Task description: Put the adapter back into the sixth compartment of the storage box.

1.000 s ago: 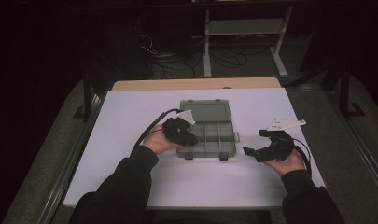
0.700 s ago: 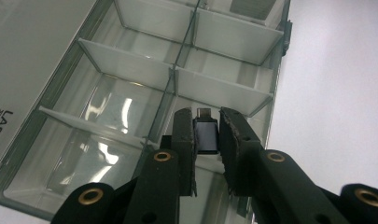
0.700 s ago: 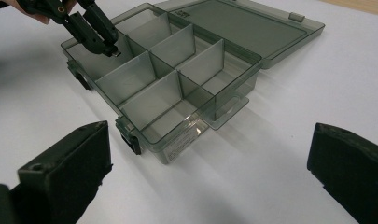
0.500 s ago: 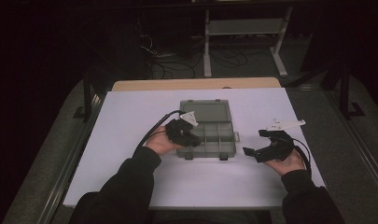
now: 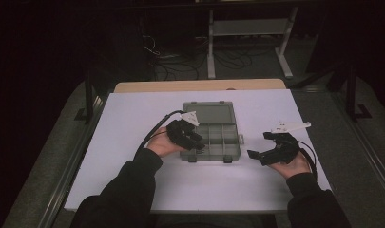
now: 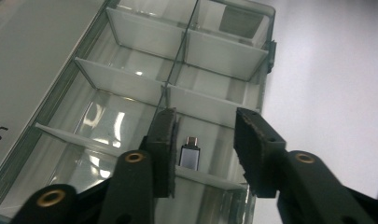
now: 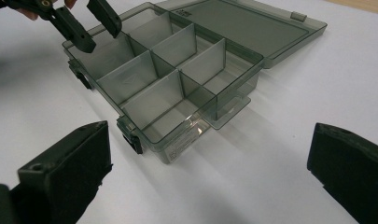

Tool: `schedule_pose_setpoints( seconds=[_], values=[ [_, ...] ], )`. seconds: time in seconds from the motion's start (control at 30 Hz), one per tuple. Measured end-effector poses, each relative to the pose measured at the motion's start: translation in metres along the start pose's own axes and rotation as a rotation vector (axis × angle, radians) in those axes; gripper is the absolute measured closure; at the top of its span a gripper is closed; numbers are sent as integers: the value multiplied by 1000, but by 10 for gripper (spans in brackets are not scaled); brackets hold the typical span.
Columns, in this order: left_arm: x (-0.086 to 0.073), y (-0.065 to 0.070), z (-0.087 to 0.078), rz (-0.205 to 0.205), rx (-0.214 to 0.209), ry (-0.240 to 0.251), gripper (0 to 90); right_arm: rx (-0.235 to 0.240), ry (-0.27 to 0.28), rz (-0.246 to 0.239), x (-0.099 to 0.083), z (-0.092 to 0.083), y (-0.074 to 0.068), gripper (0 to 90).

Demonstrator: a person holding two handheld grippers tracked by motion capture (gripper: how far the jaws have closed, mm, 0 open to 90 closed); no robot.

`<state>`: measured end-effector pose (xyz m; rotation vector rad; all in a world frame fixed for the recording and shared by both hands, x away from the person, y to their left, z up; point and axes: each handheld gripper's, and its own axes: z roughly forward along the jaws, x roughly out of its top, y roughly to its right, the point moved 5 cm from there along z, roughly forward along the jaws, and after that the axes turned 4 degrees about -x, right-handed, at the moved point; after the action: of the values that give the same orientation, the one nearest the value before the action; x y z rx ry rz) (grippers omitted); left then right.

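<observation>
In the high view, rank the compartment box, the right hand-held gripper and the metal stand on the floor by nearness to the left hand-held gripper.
1. Compartment box: directly under the left hand-held gripper, at its front left corner.
2. Right hand-held gripper: across the box, to the right.
3. Metal stand: far beyond the table.

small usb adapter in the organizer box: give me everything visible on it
The adapter is a small silver-grey metal-looking block with a narrow plug tip pointing away from the camera. It lies loose on the floor of a front-row compartment of the clear grey organizer box, close beside a divider. The left gripper straddles it; its jaws, just opened, stand apart without touching it.
</observation>
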<state>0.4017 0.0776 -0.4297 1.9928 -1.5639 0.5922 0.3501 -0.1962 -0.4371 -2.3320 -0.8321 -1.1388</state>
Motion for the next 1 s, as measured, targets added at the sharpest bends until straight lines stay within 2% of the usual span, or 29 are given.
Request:
schedule_pose_setpoints(
  seconds=[0.13, 0.33, 0.4, 0.43, 0.6, 0.73, 0.83, 1.0],
  values=[
    [2, 0, -5, -4, 10, 35, 490, 0, -1, 0, 0, 0, 0, 0],
    [2, 3, -11, 4, 14, 46, 399, 1, 1, 1, 0, 0, -1, 0],
    [2, 3, -12, 6, 13, 49, 360, 1, 0, 1, 0, 0, -1, 0],
    [4, 6, -16, 4, -6, 68, 321, 1, 0, 0, 0, 0, -1, 0],
    [4, 9, -18, 11, -16, 67, 271, 1, -1, 1, 0, 0, -1, 0],
    [4, 14, -21, 24, -2, 57, 167, 1, 0, 1, 0, 0, -1, 0],
    [4, 15, -25, 27, 2, 64, 147, 1, 0, 1, 0, 0, -1, 0],
    [3, 15, -34, 12, 18, 83, 79, 0, 2, 0, 0, -1, -1, 0]
  ],
)
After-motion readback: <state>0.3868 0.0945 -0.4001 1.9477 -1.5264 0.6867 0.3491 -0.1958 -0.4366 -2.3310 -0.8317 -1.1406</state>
